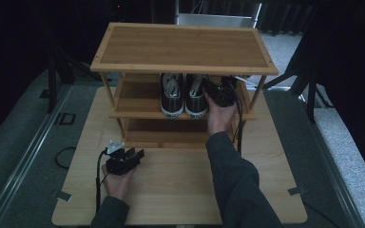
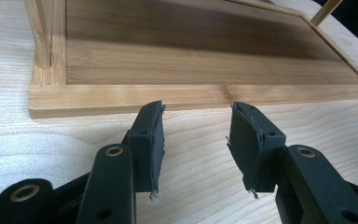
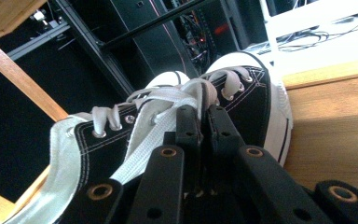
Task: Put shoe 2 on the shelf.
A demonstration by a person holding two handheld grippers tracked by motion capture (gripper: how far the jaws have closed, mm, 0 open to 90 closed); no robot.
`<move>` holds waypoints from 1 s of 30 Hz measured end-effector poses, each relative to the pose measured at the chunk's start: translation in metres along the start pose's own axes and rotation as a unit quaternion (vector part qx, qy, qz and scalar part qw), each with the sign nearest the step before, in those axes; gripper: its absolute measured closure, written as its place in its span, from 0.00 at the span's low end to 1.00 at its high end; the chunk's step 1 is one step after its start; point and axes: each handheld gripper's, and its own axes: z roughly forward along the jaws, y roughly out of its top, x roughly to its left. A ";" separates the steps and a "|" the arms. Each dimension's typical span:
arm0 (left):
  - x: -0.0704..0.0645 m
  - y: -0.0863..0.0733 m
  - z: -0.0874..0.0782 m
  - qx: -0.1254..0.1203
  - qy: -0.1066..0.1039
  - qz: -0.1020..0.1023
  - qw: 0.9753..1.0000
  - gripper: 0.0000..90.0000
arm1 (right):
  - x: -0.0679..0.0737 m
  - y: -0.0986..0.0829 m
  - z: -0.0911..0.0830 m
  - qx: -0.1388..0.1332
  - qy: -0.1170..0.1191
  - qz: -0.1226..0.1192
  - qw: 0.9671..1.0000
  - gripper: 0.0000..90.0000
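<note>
A three-tier bamboo shoe rack (image 1: pixel 185 45) stands at the back of the wooden table (image 1: pixel 180 190). A pair of black canvas sneakers with white laces sits on its middle shelf, the left shoe (image 1: pixel 172 95) beside the right shoe (image 1: pixel 196 97). My right gripper (image 1: pixel 212 94) reaches into that shelf from the right. In the right gripper view, my right gripper (image 3: pixel 204 114) is shut on the laced upper edge of the right shoe (image 3: pixel 256 102). My left gripper (image 1: pixel 135 153) rests open on the table before the rack, and my left gripper (image 2: pixel 196 126) faces the bare bottom shelf (image 2: pixel 191 60) with nothing between its fingers.
The rack's top shelf overhangs the shoes. Its right posts (image 1: pixel 258 90) stand close to my right hand. A cable (image 1: pixel 98 180) trails from the left gripper over the table's front. Grey floor and a metal rail (image 1: pixel 26 152) lie left of the table.
</note>
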 end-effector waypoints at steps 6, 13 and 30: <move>0.000 0.000 0.000 0.000 0.000 0.000 1.000 0.61 | 0.005 -0.003 -0.001 0.003 0.008 -0.004 1.000 0.94; -0.001 0.000 0.001 0.002 -0.001 0.002 1.000 0.61 | -0.001 -0.006 0.000 -0.006 0.000 -0.003 1.000 0.94; 0.000 0.000 0.000 0.001 0.000 0.000 1.000 0.61 | -0.003 -0.010 -0.004 -0.005 0.016 -0.009 1.000 0.82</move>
